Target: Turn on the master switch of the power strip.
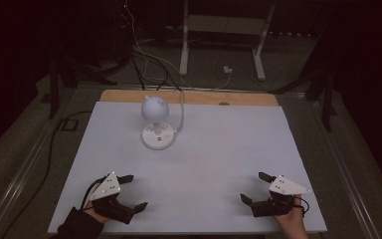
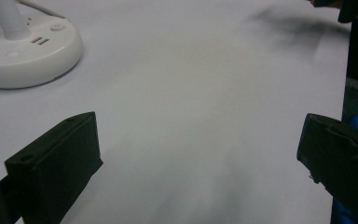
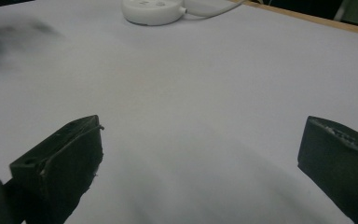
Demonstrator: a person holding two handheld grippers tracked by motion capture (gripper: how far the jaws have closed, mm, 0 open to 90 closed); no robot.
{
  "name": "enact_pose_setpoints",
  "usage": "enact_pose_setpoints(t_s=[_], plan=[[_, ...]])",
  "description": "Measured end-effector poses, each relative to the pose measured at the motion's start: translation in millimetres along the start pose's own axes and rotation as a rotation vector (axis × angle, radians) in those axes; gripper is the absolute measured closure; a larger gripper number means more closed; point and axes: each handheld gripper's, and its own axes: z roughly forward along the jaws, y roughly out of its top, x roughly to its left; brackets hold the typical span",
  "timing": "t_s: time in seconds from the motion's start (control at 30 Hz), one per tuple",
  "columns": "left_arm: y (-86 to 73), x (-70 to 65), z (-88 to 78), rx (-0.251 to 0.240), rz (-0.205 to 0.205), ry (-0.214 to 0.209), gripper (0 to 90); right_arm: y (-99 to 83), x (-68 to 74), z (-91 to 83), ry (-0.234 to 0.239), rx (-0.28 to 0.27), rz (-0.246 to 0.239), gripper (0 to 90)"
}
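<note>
A small white desk lamp [image 1: 155,122] with a round base and a bulbous head stands on the white table [image 1: 219,149], left of centre toward the back. Its base [image 2: 25,53] has two slots and buttons and sits ahead and to the left in the left gripper view; the base [image 3: 151,9] lies far ahead in the right gripper view. My left gripper [image 1: 131,191] rests near the front left corner, jaws wide apart, nothing between them. My right gripper [image 1: 255,187] lies near the front right corner, also open and empty. Both grippers [image 2: 198,154] [image 3: 200,158] face bare tabletop.
The lamp's white cable [image 1: 181,112] runs from the base back over the table's wooden far edge [image 1: 189,97]. A white metal stand [image 1: 224,35] and loose cables are on the dark floor behind. A black cable [image 1: 54,149] lies left of the table.
</note>
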Motion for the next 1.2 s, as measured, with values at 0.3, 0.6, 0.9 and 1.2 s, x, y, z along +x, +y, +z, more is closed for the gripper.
enact_pose_setpoints(t_s=[0.3, 0.6, 0.9, 1.2], plan=[[0.3, -1.2, 1.8, 0.018, 0.008, -0.006, 0.0, 0.6, 1.6, -0.4, -0.011, -0.002, -0.011, 0.0], [2.7, -4.3, 5.3, 0.044, 0.019, -0.034, 0.0, 1.7, 4.2, -1.3, -0.014, -0.001, -0.020, 0.0], [8.9, -10.2, 7.9, 0.070, 0.049, -0.067, 0.0, 2.7, 6.3, -1.9, -0.020, -0.007, -0.023, 0.0], [19.7, -11.1, 5.8, 0.053, 0.052, -0.078, 0.0, 4.0, 7.7, -4.1, -0.024, -0.027, -0.024, 0.0]])
